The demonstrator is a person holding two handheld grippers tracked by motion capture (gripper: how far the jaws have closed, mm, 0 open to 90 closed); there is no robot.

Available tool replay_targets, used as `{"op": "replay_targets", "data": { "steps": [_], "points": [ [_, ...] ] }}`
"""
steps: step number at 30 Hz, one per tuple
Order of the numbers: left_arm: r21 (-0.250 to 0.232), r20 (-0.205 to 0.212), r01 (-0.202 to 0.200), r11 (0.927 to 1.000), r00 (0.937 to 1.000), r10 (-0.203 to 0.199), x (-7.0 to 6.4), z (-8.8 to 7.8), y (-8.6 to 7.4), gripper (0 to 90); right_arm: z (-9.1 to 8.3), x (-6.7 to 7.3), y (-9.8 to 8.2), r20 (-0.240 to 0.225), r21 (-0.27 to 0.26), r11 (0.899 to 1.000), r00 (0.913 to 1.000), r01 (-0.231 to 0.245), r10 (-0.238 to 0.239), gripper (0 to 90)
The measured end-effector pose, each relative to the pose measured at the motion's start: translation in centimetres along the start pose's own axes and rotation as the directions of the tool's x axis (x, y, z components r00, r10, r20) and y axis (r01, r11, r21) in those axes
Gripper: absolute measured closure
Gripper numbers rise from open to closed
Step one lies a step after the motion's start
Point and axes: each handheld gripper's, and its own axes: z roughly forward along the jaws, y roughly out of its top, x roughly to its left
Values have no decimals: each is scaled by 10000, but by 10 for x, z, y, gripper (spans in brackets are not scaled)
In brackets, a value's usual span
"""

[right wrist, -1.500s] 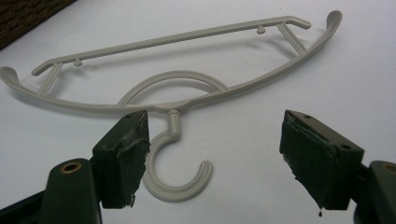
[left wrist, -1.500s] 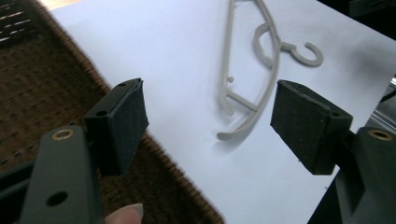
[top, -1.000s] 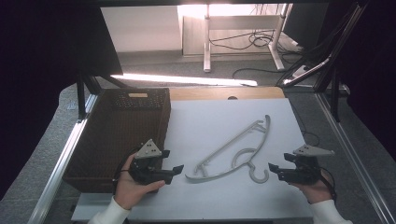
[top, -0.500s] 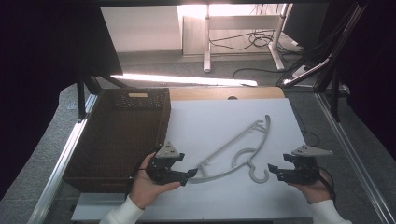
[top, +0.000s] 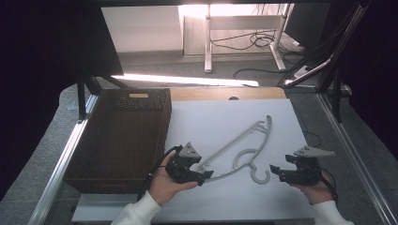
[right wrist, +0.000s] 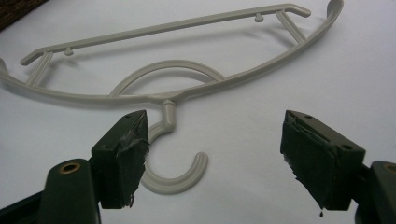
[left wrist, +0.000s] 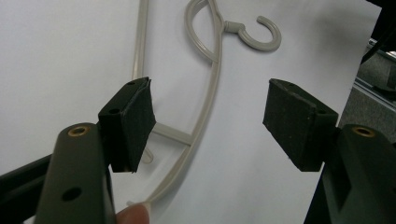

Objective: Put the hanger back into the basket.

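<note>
White table (top: 225, 117) with a grey hanger (top: 244, 145) lying flat in the middle.
The hanger's hook (top: 260, 176) pointed toward 6 o'clock. The left gripper (top: 199, 176) sat at the hanger's 8 o'clock end, jaws wide apart and holding nothing. The right gripper (top: 277, 172) waited just beside the hook at 3 o'clock, its jaws apart and bare too. A dark woven basket (top: 122, 136) stood at 9 o'clock.

Overhead view and both close claw cameras share the hanger (top: 244, 151).

hanger (top: 244, 145) on table (top: 211, 117) (basket (top: 122, 136) at its left)
</note>
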Motion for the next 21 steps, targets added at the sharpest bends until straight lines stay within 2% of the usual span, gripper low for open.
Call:
{"op": "replay_targets", "data": {
  "steps": [15,21],
  "points": [
    [347,285,-24,9994,9996,15,-1,36,12,336,3,0,-1,27,212,9998,10000,4,-5,243],
    [519,474,-167,9985,9988,142,-3,54,18,351,3,-1,-2,50,268,9996,10000,-8,6,243]
  ]
}}
